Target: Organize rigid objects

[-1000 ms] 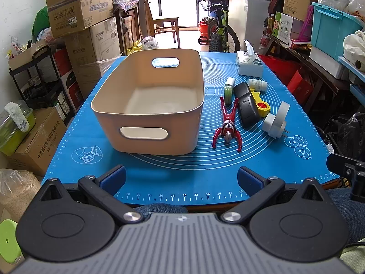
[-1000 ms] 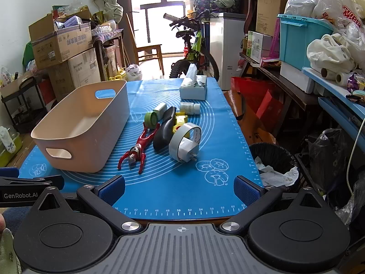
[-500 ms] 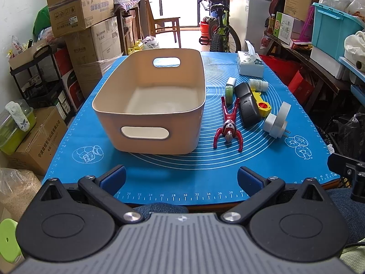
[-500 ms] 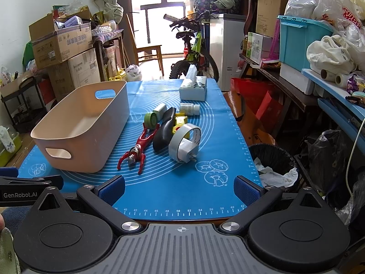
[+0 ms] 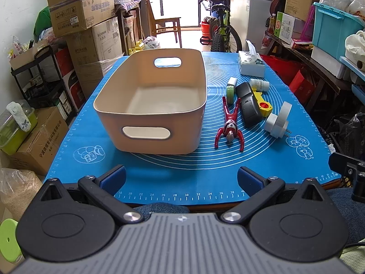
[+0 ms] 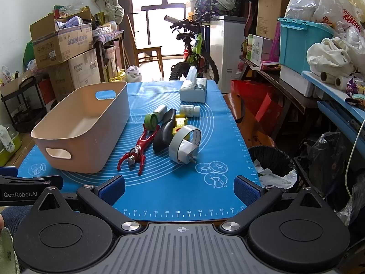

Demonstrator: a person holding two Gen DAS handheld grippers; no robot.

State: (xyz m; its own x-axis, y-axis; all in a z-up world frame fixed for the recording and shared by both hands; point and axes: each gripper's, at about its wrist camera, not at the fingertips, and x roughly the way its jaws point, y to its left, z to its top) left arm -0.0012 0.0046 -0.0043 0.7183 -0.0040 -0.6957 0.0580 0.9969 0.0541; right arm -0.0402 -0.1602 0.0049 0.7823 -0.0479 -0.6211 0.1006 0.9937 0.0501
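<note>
- Cluttered storeroom fills the background of the left wrist view, with cardboard boxes at upper left and a bicycle at top centre; a blue mat (image 5: 159, 173) covers the table across the middle
- Centre of this frame holds a beige bin (image 5: 150, 105), empty so far as the view shows, probably set there as the destination for sorting
- Right of the bin the rigid items lie bunched: a red figure (image 5: 230, 125), a black mouse-like object (image 5: 248, 107), a green tape roll (image 5: 230, 91), a yellow toy (image 5: 262, 101), a white plug (image 5: 277, 122) and a small white bottle (image 5: 259, 84)
- Bottom of the frame: the left gripper (image 5: 181, 178) hangs over the mat's near edge, jaws spread wide, holding and touching nothing
- Right wrist view shows the same table, with shelves and bags at right; the bin sits at centre left and the items at centre, the plug nearest
- Bottom of that frame: the right gripper (image 6: 180, 188) is likewise spread wide and empty, near the mat's front edge, well placed, I judge, for a first pick
</note>
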